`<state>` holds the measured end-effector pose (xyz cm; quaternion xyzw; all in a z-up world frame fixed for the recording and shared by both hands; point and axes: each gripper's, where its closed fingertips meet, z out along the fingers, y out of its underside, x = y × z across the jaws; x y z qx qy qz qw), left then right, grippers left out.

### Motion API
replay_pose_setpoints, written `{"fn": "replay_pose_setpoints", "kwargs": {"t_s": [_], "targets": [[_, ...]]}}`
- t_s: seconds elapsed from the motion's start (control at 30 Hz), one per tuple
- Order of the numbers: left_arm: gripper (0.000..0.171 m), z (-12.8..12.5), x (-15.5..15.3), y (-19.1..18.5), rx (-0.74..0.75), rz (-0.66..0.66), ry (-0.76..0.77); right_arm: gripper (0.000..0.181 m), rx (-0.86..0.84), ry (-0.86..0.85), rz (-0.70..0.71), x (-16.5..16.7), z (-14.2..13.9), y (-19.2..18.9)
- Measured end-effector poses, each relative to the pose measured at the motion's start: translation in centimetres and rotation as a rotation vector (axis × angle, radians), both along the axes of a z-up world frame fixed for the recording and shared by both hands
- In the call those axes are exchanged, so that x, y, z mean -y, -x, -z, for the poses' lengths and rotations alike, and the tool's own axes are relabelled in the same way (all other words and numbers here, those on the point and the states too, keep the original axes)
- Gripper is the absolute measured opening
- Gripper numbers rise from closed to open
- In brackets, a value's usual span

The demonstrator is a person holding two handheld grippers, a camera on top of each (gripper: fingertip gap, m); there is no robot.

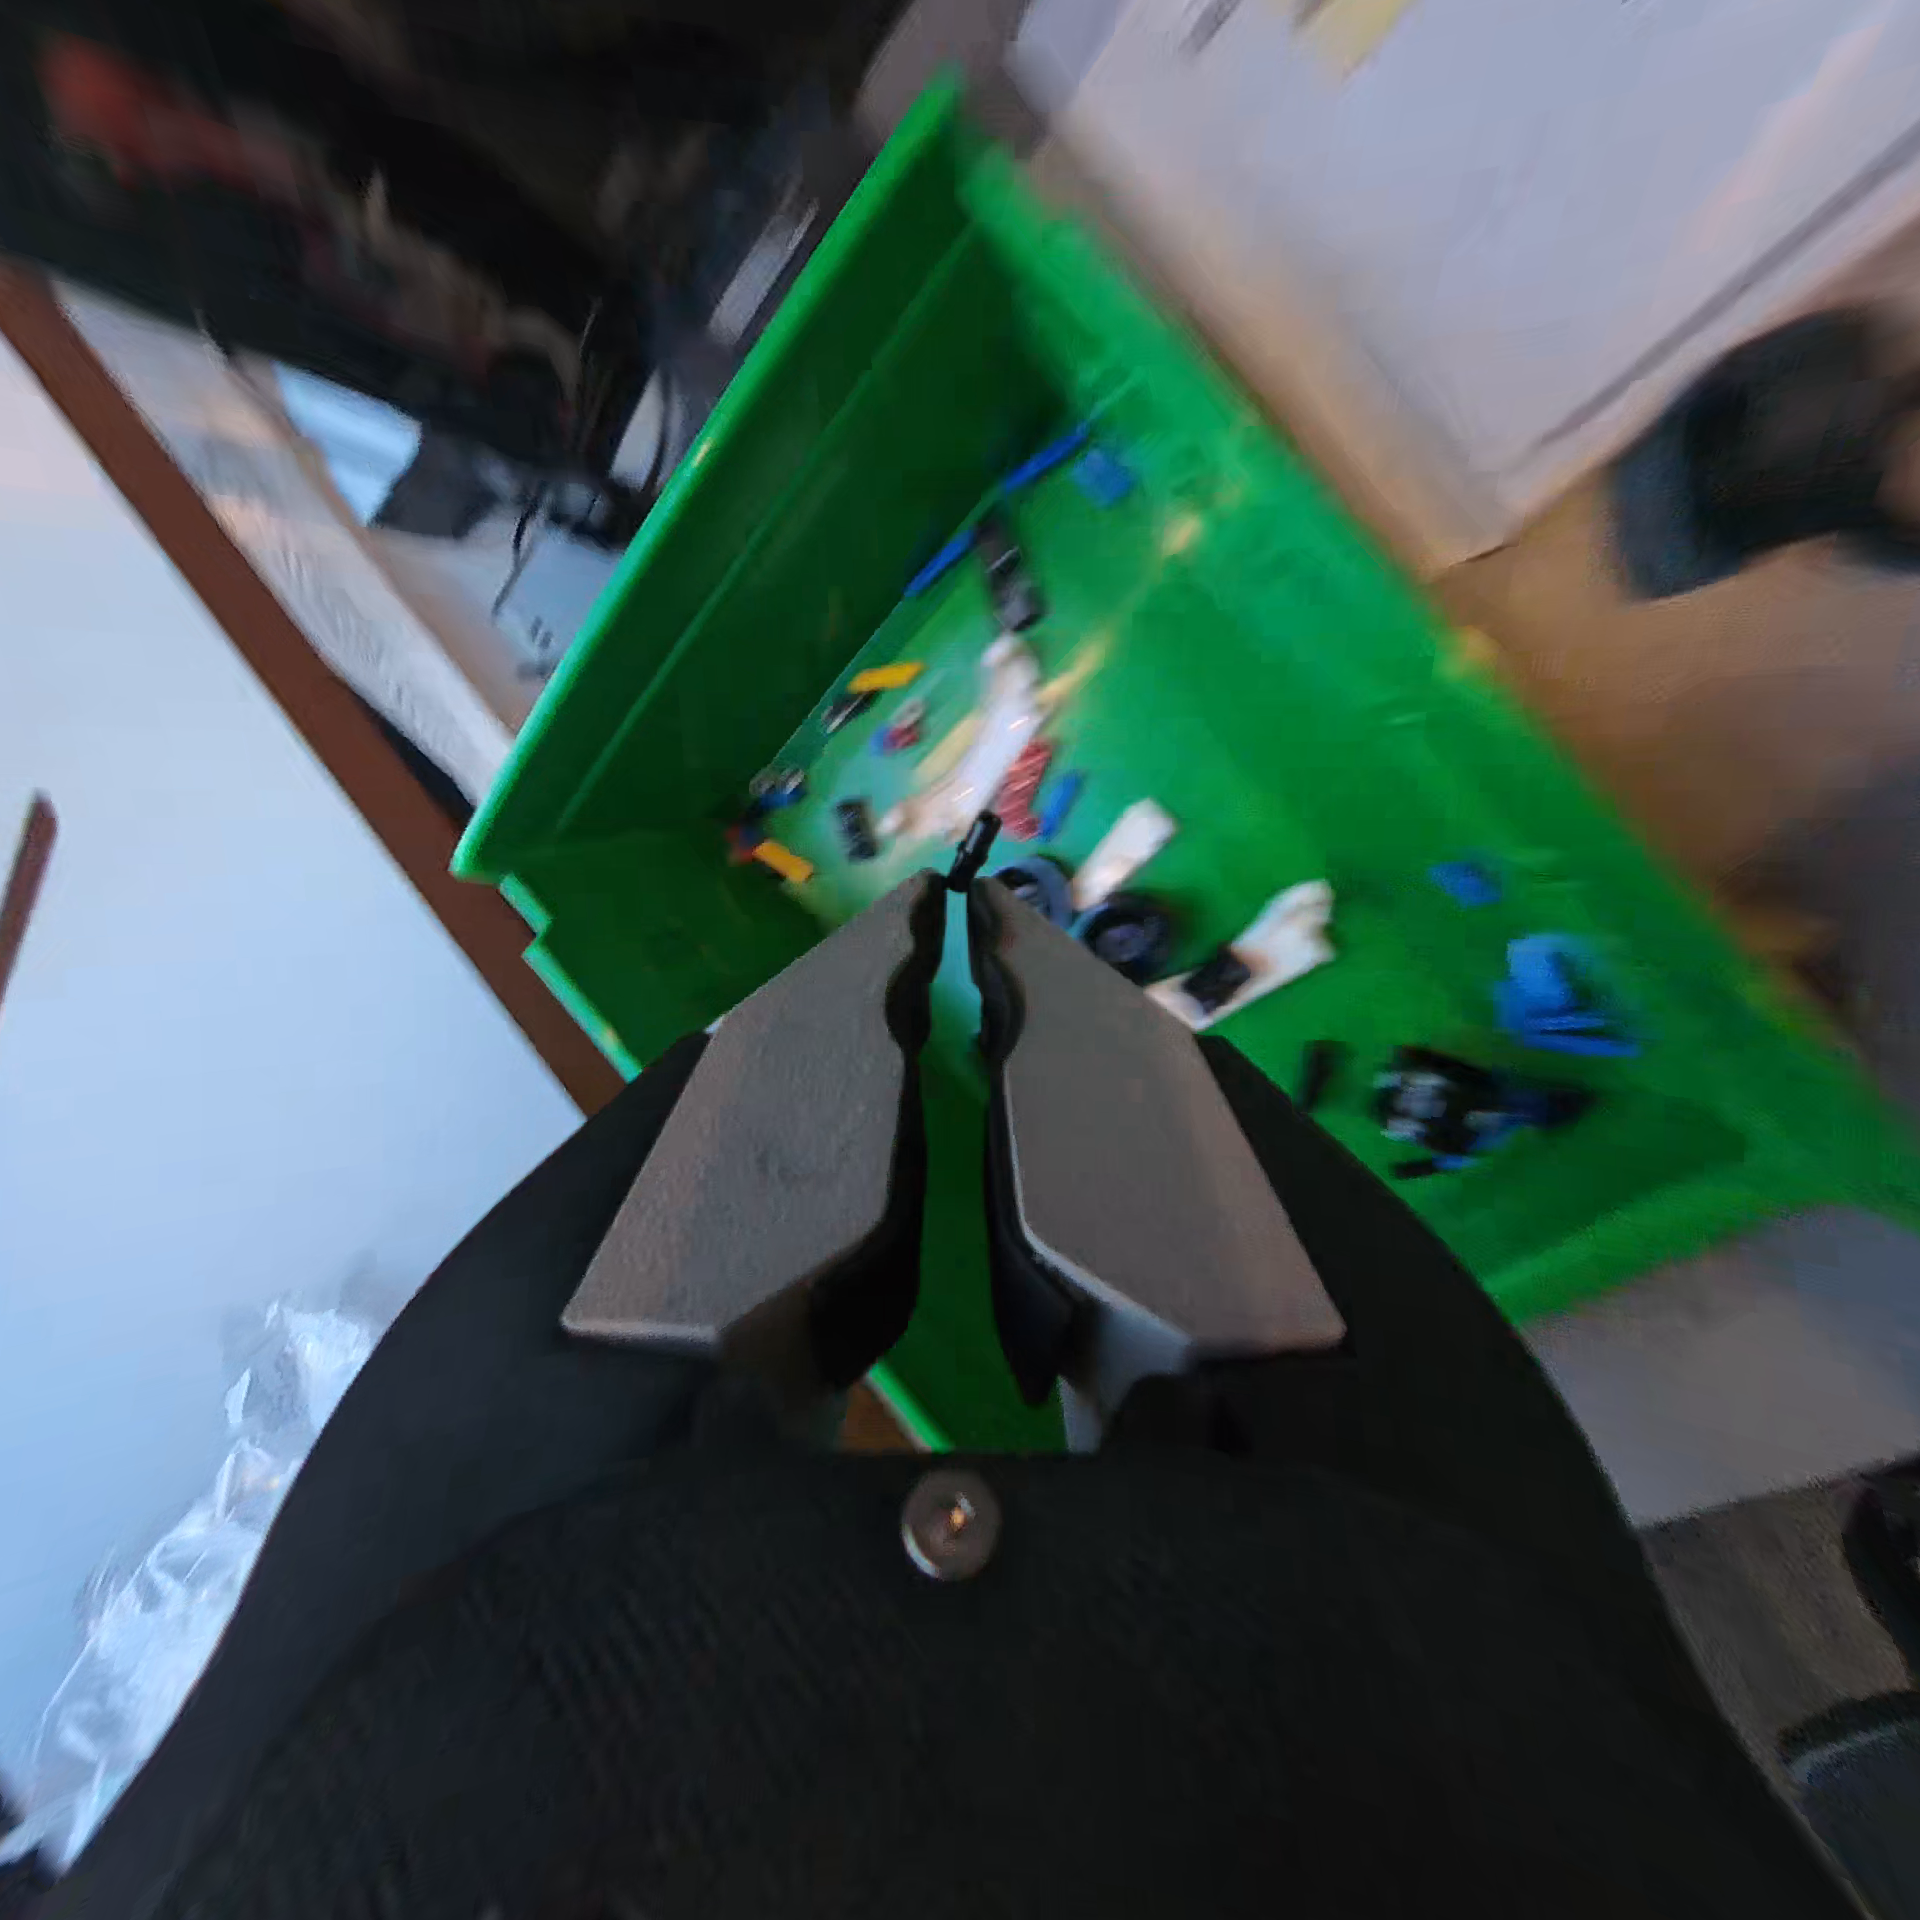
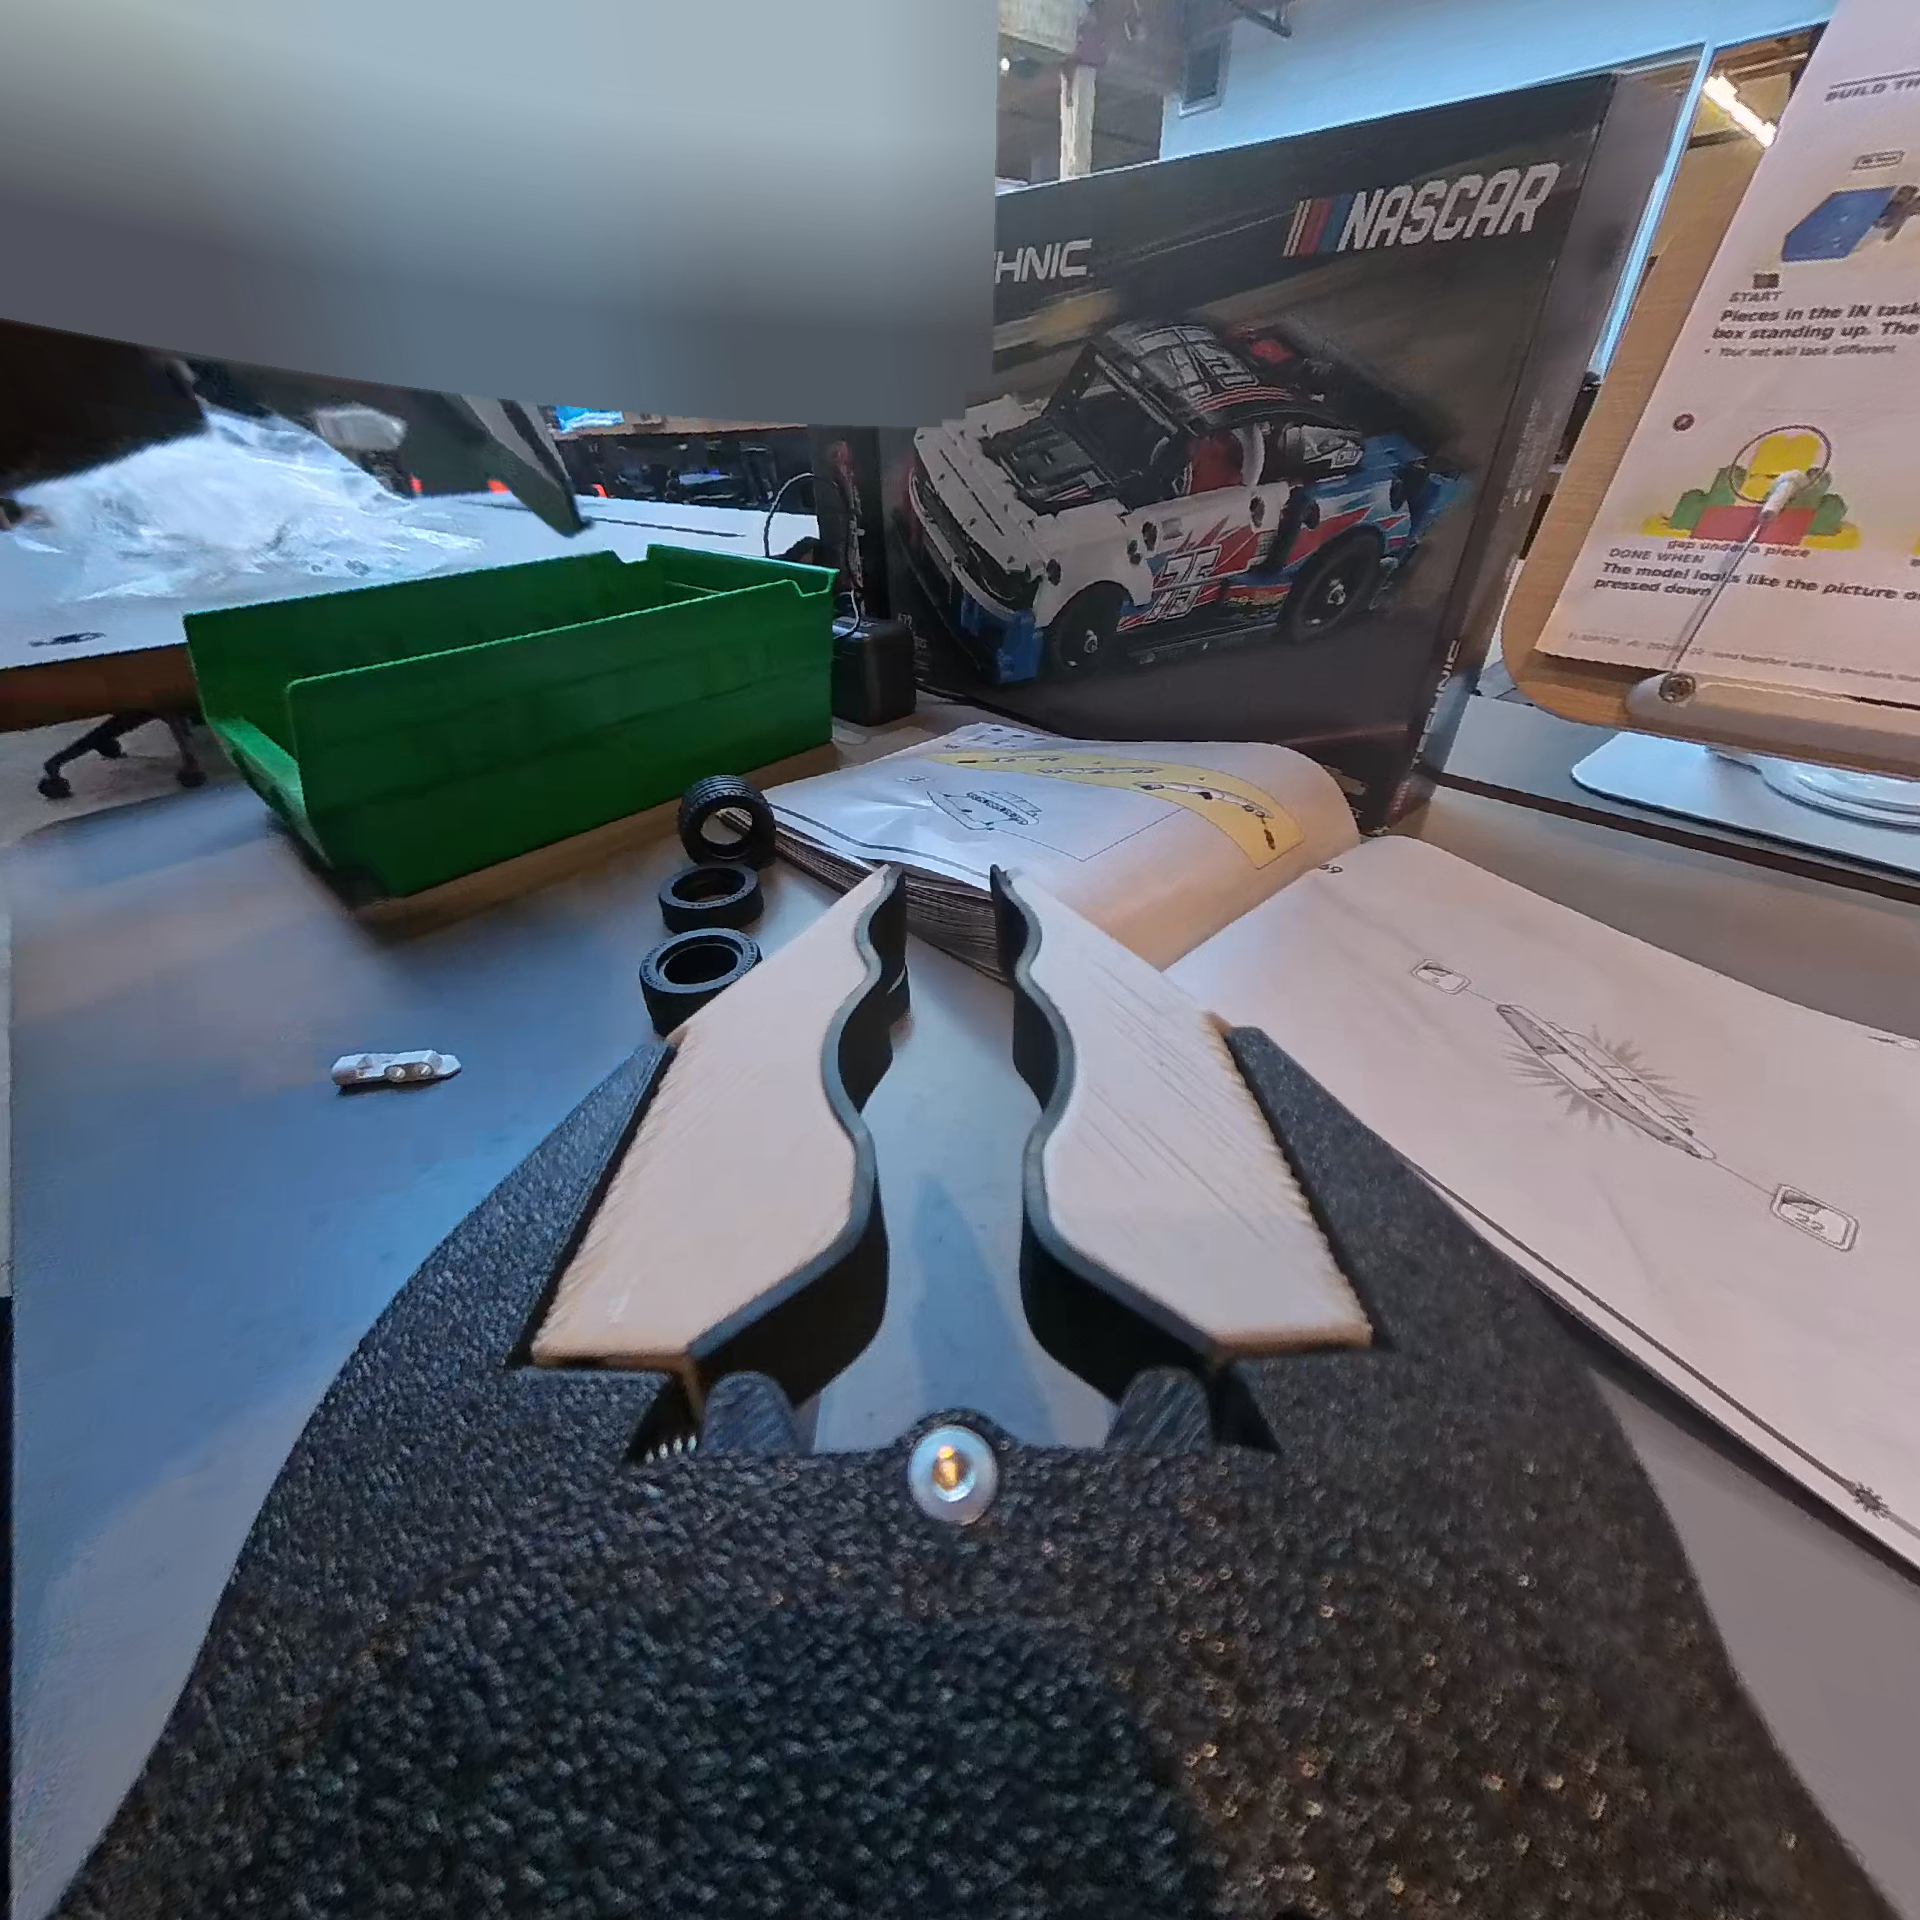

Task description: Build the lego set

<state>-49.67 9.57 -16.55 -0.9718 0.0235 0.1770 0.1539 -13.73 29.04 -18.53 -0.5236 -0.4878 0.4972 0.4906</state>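
In the blurred left wrist view, my left gripper (image 1: 951,891) is shut on a small black pin (image 1: 975,844) that sticks out past its tips. It hangs above the green bin (image 1: 1299,727), which holds several loose blue, black, white, yellow and red pieces. In the right wrist view, my right gripper (image 2: 945,883) is open and empty, low over the dark table mat (image 2: 208,1195). Three black tyres (image 2: 694,964) lie just left of its tips. A small white piece (image 2: 395,1067) lies farther left. The same green bin (image 2: 520,717) stands at the back left.
An open instruction booklet (image 2: 1507,1091) lies right of my right gripper. The set's box (image 2: 1247,468) stands upright behind it. A stand with an instruction sheet (image 2: 1766,416) is at the far right. Clear plastic bags (image 2: 208,520) lie behind the bin. One gripper's finger ends stand about 40 cm off the other's.
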Motion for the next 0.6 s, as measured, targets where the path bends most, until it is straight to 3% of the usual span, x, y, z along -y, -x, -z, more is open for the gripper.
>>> {"fn": "replay_pose_setpoints", "kwargs": {"t_s": [0.07,0.13,0.27,0.43,0.6], "targets": [[0.001,-1.3,-1.8,-6.0,0.032,0.114,-0.071,0.016,-0.002,0.002,0.002,0.0,0.0,-0.1],[0.001,-0.6,-3.6,-12.5,0.080,0.227,-0.124,0.016,-0.002,-0.005,0.001,0.1,-0.1,-0.1],[0.001,5.5,-5.1,-23.6,0.271,0.364,-0.109,0.016,0.004,-0.031,-0.007,0.7,-0.1,-0.1],[0.002,12.9,-3.9,-25.8,0.302,0.354,0.035,0.015,0.008,-0.055,-0.018,1.3,-0.1,-0.4],[0.014,13.0,-4.0,-25.9,0.369,0.319,-0.007,0.015,0.017,-0.075,-0.024,1.6,0.0,-0.3]]}}
